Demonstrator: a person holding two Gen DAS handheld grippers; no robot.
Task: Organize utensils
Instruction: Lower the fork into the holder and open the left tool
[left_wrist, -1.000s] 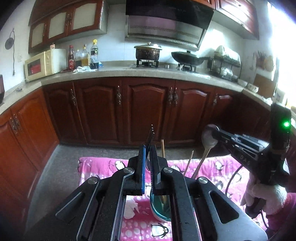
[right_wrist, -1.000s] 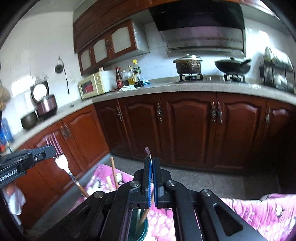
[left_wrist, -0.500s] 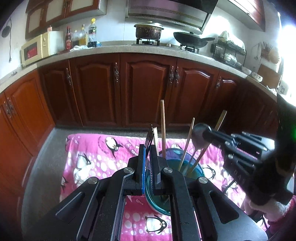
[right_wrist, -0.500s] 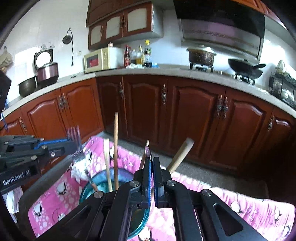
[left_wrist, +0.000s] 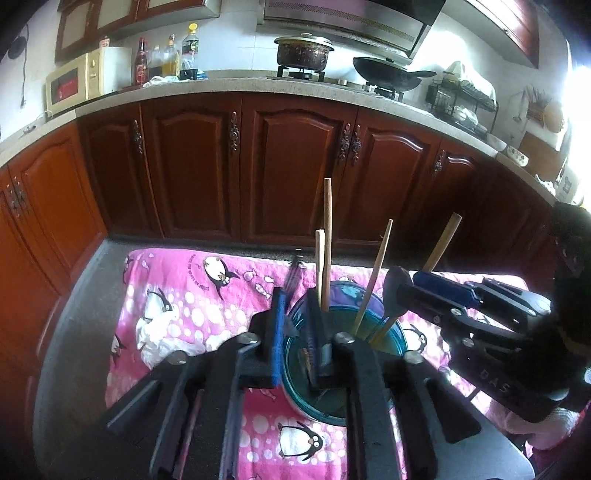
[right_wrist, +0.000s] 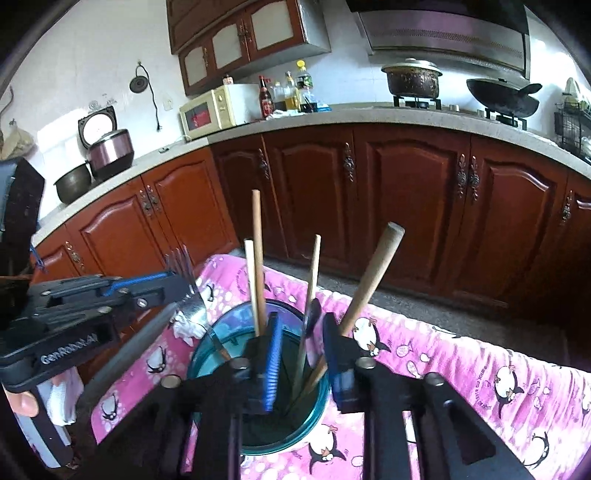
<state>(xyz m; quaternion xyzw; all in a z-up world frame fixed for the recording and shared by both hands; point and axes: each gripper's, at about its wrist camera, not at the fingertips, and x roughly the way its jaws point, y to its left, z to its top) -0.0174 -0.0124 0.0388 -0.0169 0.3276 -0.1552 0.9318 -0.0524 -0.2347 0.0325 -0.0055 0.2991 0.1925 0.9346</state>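
- Utensils stand handle-up in a teal glass cup (left_wrist: 341, 354) on the pink penguin cloth (left_wrist: 184, 295), in the left wrist view. Four wooden handles (left_wrist: 327, 236) rise from it, fanning from 12 toward 2 o'clock.
- The left gripper (left_wrist: 295, 332) sits at the cup's rim at 9 o'clock; its jaws are opening, and a fork (left_wrist: 293, 275) stands tines-up between them with a gap on one side, so it looks released.
- The right gripper (left_wrist: 404, 291) comes in from 3 o'clock, with a dark spoon (left_wrist: 393, 295) at its tip.
- In the right wrist view, the right gripper (right_wrist: 301, 336) has its jaws opening narrowly around the spoon (right_wrist: 308, 332), one pad apart from it. Four wooden handles (right_wrist: 369, 280) show here too.
- One fork (right_wrist: 188, 291) sits at 9 o'clock, at the left gripper (right_wrist: 177, 291).
- Judgement: fork and spoon are light, stiff and slick; the mid-handle gives the surest hold. The glass cup is breakable and could tip if its rim is nudged.
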